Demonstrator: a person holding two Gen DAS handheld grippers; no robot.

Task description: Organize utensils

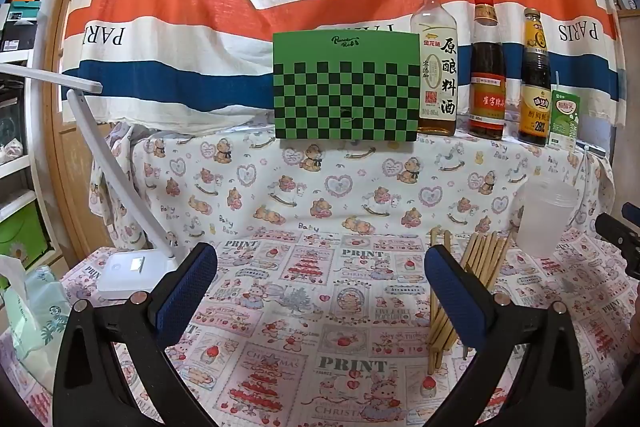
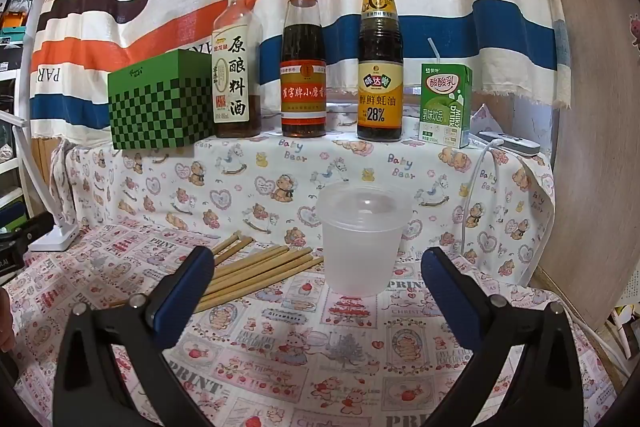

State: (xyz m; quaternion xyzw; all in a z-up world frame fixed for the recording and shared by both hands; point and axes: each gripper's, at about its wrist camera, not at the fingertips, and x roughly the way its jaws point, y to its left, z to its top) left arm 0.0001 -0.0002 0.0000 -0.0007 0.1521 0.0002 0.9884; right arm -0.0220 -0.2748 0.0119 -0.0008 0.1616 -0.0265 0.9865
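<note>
Several wooden chopsticks lie in a loose pile on the printed tablecloth, just right of my left gripper, partly hidden by its right finger. My left gripper is open and empty. A translucent plastic cup stands upright right of the chopsticks. In the right wrist view the cup stands just ahead of my right gripper, which is open and empty. The chopsticks lie left of the cup, behind the left finger.
On a raised shelf at the back stand a green checkered box, three sauce bottles and a green milk carton. A white desk lamp stands at the left. A white cable hangs at the right.
</note>
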